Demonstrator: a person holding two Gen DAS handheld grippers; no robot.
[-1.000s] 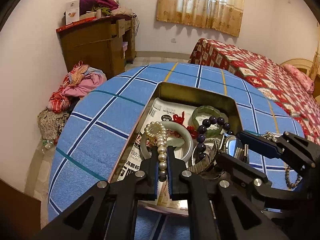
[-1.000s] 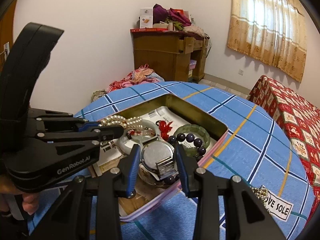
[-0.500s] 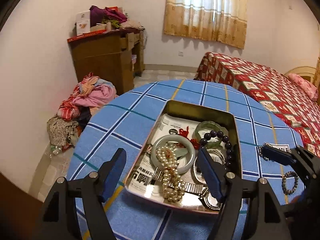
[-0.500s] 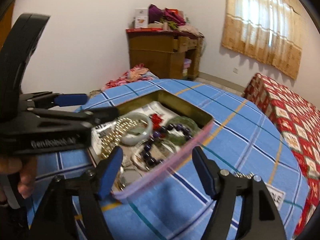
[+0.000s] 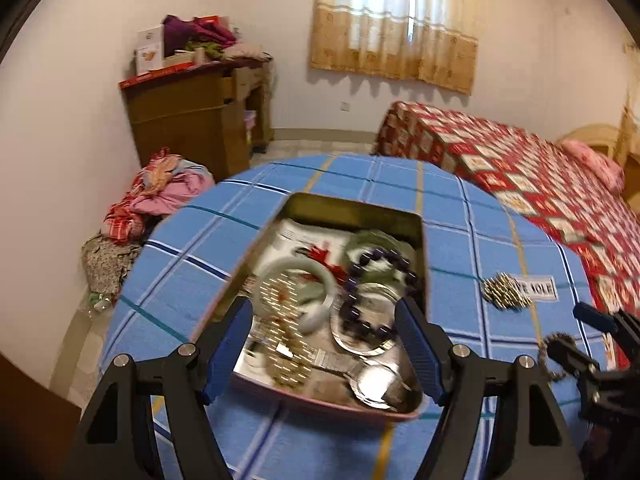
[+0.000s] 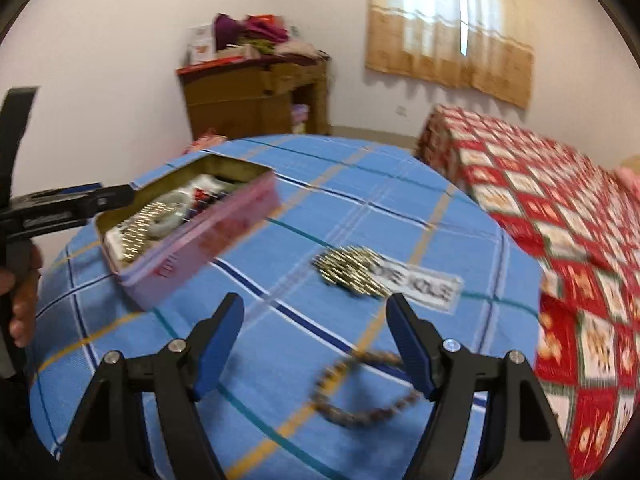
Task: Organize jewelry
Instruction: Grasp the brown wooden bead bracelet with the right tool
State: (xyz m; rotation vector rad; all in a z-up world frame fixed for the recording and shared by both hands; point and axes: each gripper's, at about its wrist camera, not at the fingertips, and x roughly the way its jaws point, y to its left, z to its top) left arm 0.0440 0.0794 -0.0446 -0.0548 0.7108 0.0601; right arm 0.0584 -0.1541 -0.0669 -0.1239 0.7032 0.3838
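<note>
An open tin (image 5: 356, 204) with pink sides stands on the round table's blue checked cloth (image 5: 200, 248). It holds a pearl necklace (image 5: 280, 320), a pale jade bangle (image 5: 316, 312), a purple bead bracelet (image 5: 360, 320) and a watch (image 5: 380, 380). My left gripper (image 5: 324, 348) hangs open over the tin's near end, nothing between its fingers. My right gripper (image 6: 314, 344) is open to the right of the tin (image 6: 208, 240). A brown bead bracelet (image 6: 360, 392) lies on the cloth under it, near the right finger and blurred. A heap of shiny beads (image 6: 348, 268) lies farther off.
A white label (image 6: 420, 288) is sewn on the cloth beside the bead heap. A bed with a red patterned cover (image 5: 540, 184) stands right of the table. A wooden cabinet (image 5: 192, 120) and a pile of clothes (image 5: 160, 188) are at the far left wall.
My left gripper opened and dropped the pearl necklace into the tin, then drew back. My right gripper let go of the watch, opened, and swung right to over the brown bracelet.
</note>
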